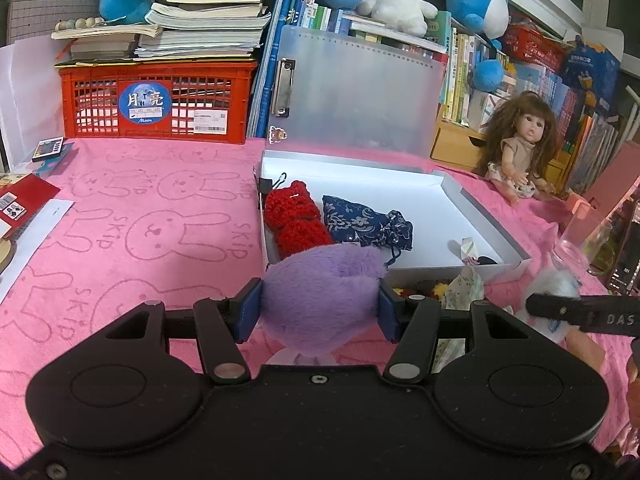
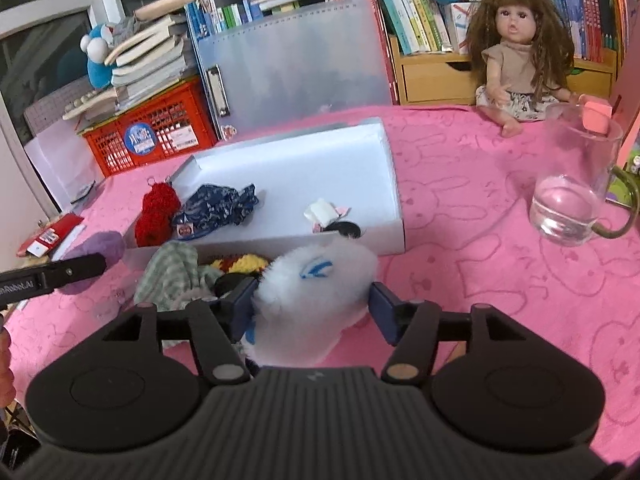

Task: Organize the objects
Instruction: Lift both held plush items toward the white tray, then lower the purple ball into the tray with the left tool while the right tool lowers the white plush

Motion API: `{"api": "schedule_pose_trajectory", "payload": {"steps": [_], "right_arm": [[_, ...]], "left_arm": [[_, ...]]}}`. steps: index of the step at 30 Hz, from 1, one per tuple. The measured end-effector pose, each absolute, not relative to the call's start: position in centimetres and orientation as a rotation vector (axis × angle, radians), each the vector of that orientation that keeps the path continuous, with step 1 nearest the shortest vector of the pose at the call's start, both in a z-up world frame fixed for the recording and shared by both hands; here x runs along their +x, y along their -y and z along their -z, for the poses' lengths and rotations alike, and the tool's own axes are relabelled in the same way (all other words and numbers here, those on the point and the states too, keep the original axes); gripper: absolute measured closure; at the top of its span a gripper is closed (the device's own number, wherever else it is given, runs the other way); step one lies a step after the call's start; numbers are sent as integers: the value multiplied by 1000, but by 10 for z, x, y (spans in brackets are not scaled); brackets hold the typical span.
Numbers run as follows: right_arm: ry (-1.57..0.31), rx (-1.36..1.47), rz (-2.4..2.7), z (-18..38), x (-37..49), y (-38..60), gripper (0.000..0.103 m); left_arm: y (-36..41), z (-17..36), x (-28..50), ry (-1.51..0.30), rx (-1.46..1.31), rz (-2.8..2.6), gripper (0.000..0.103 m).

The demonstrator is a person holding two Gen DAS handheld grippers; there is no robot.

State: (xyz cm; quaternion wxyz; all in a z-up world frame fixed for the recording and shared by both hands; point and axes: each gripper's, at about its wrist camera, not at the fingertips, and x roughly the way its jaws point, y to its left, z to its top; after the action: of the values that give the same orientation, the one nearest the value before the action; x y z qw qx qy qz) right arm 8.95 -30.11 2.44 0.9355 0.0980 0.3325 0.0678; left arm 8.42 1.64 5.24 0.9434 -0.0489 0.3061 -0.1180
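Observation:
My left gripper is shut on a purple plush toy, held just in front of the near edge of a white open box. In the box lie a red knitted pouch, a blue floral pouch and a small folded paper. My right gripper is shut on a white fluffy plush with blue marks, near the box's front wall. The purple plush and the left gripper's finger show at left in the right wrist view. The white plush shows at right in the left wrist view.
A green checked cloth and yellow-red knitted items lie before the box. A glass mug with water stands right. A doll sits at the back. A red crate with books and a clipboard stand behind.

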Motion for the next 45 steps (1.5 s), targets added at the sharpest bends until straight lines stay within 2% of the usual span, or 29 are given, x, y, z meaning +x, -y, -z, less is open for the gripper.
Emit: {"api": "schedule_pose_trajectory", "payload": {"steps": [3, 5, 6, 15, 45], "right_arm": [[-709, 191, -127, -17, 91, 299, 30], [-721, 202, -130, -12, 91, 300, 44], [-720, 217, -138, -11, 90, 302, 45], [-683, 235, -138, -22, 87, 306, 53], [-522, 297, -110, -86, 107, 325, 54]], "left_arm": [[-16, -52, 85, -628, -100, 241, 48], [-16, -51, 84, -629, -101, 242, 48], [-16, -51, 85, -629, -100, 243, 48], [-13, -52, 86, -625, -101, 249, 48], [5, -106, 124, -558, -137, 284, 48]]}}
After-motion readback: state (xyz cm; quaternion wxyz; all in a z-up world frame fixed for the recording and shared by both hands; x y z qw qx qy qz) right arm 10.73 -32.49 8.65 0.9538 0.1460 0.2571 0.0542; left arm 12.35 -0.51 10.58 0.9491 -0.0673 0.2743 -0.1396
